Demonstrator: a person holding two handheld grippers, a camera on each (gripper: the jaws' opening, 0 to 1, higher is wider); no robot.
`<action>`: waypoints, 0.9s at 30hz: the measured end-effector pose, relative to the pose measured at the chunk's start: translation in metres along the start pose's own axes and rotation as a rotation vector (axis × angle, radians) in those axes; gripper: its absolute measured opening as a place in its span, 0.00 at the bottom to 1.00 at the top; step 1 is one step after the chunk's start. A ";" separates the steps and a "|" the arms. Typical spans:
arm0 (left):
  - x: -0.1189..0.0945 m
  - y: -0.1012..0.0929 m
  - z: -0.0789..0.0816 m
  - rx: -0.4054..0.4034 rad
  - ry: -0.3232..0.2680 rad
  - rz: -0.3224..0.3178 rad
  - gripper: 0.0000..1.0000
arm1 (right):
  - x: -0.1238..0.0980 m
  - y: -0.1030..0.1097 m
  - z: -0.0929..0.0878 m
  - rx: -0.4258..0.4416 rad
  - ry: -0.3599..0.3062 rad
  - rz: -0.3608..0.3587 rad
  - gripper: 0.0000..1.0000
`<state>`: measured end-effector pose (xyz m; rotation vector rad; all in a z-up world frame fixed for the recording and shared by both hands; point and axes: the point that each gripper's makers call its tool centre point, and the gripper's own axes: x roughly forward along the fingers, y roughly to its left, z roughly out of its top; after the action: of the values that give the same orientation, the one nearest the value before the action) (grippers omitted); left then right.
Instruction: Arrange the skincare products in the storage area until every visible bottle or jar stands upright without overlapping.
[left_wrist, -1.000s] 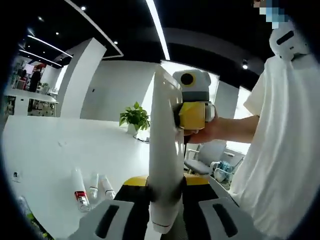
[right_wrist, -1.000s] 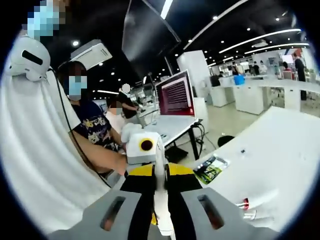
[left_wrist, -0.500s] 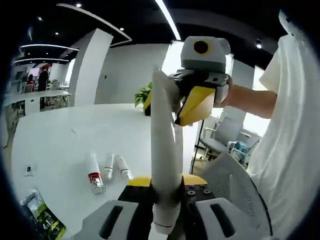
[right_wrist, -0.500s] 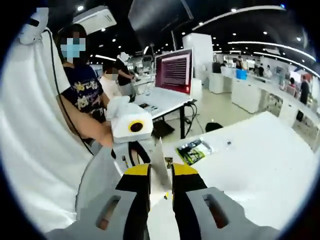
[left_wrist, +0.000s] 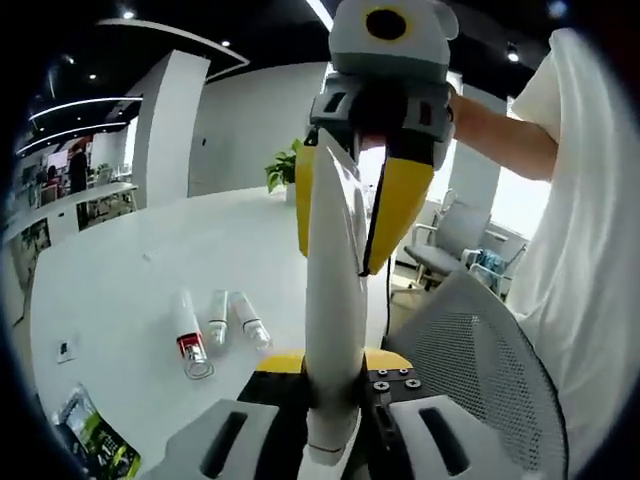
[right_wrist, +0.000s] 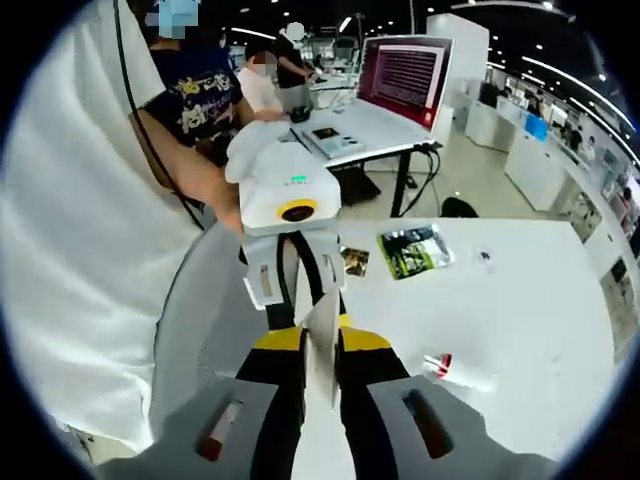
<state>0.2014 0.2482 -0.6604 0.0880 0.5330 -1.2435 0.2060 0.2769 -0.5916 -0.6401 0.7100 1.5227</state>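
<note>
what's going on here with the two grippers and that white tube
A person holds a big white tube up in the air between both grippers. The left gripper clamps its cap end, and the right gripper grips the flat end from above. Three smaller tubes lie flat, side by side, on the white table, none upright. A green packet also lies on the table, and a mesh chair stands beside it.

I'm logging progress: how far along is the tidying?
Nothing looks finished. In hand: both the left gripper and right gripper clamp one white tube above the table. Left: three small tubes lie flat on it, none standing upright.
</note>
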 end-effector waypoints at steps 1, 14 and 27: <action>0.000 0.000 -0.001 -0.002 0.002 0.002 0.17 | 0.001 0.000 0.000 -0.011 0.003 0.002 0.08; -0.009 0.035 -0.018 -0.100 0.002 0.218 0.34 | -0.009 -0.033 -0.007 -0.064 0.066 -0.075 0.02; -0.033 0.033 -0.088 -0.059 0.281 0.304 0.36 | -0.054 -0.117 -0.017 -0.079 0.138 -0.201 0.03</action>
<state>0.1949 0.3188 -0.7308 0.2865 0.7688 -0.9221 0.3259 0.2331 -0.5695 -0.8569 0.6698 1.3350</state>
